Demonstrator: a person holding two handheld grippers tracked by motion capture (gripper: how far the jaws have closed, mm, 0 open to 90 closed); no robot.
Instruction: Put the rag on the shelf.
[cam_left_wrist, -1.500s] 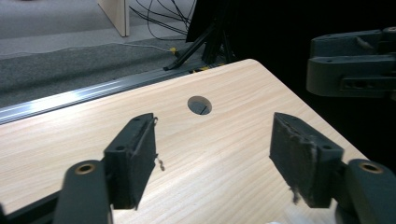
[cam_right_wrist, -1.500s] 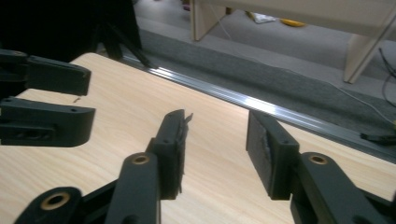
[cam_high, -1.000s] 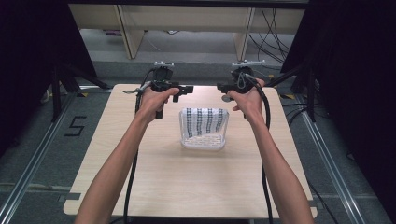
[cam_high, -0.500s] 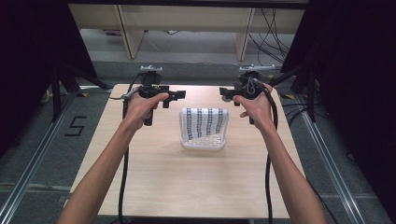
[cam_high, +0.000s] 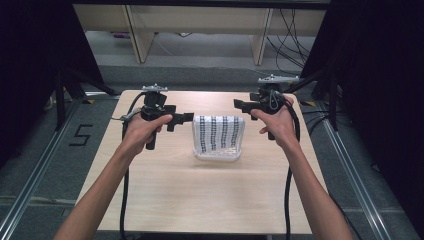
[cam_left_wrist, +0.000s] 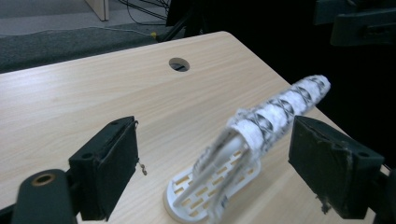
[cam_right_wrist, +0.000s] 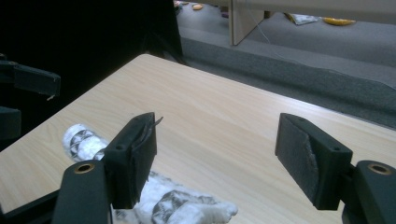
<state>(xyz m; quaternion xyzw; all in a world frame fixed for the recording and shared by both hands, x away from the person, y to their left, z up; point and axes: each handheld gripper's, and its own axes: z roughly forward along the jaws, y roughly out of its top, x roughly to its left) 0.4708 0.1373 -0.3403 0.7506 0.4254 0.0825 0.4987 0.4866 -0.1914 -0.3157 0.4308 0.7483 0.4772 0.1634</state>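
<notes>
A white slotted basket is sitting at the centre of the high view, on the pale wooden table, with a patterned black-and-white cloth draped over its upper edge like a rolled cover. The person is holding the left gripper just to the left of the cloth's top edge and the right gripper just to the right of it, both pointing inward across the basket. It looks to me as though the two tools are being lined up on opposite ends of the cloth so that each can take one end and lift or spread it evenly; that is my reading, not something shown.

In the left gripper view the jaws are standing wide apart with nothing between them, and the cloth is running from the centre towards the upper right of the frame, lying between the jaws' line of sight but well ahead of them, with the basket at the bottom centre. In the right gripper view the jaws are likewise spread and empty; the cloth is showing at the lower left, partly behind the left-hand jaw. Neither gripper is touching the cloth.
</notes>
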